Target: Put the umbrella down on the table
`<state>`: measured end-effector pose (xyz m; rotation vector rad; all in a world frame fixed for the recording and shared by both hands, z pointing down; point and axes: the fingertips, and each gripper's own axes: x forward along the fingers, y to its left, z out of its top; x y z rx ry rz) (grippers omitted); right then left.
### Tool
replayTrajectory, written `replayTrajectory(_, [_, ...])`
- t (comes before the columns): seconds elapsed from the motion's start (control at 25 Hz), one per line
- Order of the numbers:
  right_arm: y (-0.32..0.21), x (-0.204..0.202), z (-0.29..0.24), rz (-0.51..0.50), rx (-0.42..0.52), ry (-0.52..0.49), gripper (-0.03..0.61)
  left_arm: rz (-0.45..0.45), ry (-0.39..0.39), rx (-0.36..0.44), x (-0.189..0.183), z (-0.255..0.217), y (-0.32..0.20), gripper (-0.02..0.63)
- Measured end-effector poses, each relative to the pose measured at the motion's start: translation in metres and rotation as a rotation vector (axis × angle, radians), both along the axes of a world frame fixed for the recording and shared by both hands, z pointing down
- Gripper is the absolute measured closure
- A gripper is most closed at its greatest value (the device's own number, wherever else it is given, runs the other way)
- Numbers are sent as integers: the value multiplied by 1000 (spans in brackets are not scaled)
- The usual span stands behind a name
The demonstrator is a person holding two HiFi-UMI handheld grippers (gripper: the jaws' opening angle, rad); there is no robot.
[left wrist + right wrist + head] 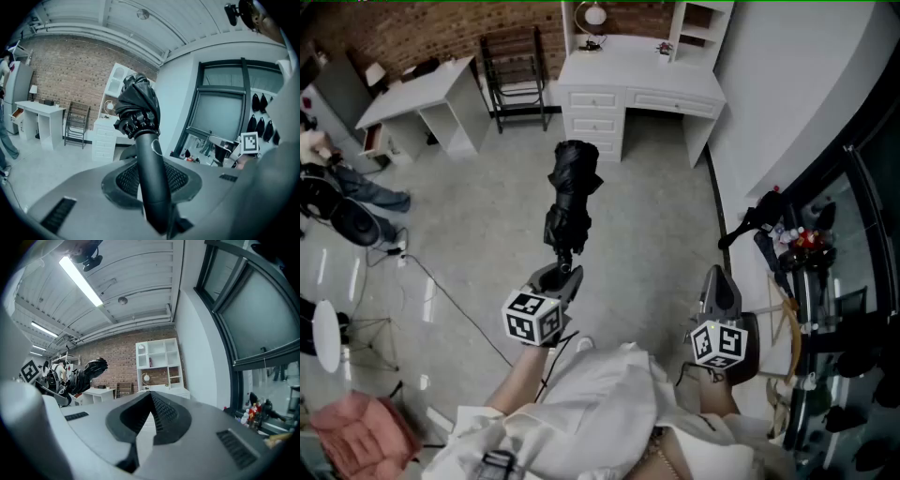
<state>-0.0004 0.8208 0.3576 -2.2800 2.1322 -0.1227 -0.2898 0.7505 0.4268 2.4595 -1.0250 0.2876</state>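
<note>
The folded black umbrella (pixel 572 197) hangs in mid-air over the grey floor (pixel 469 244), well short of any table. Its bundled canopy is at the far end and its smooth dark handle (pixel 152 178) at the near end. We hold it in the left gripper (pixel 562 274), whose jaws are clamped on either side of the handle, as the left gripper view shows plainly. The umbrella's long axis runs straight out of the jaws, away from us and tilted upward. The canopy end points roughly at the white desk with drawers (pixel 637 84) against the far brick wall.

A plainer white desk (pixel 422 98) stands at the far left, with a black metal rack (pixel 516 75) between the two desks. We judge the drawered desk the likelier landing spot, since the umbrella is already aimed that way, though the pictures do not settle which table is meant.

The right gripper (pixel 718 286) rides well apart on the right. Its jaw tips are drawn together on nothing, and the umbrella shows only at the left edge of its view. The set-down looks to us like the left arm's work. The umbrella must be carried far across the open floor, and its long axis laid flat onto the desktop before the jaws release the handle.
</note>
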Motion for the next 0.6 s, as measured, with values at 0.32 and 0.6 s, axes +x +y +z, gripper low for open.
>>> replayTrajectory(0.32, [-7, -11, 0, 0, 1, -2, 561, 5, 2, 0, -7, 1, -7, 494])
replayTrajectory(0.6, [-7, -15, 1, 5, 7, -13, 561, 13, 4, 0, -10, 2, -7, 494])
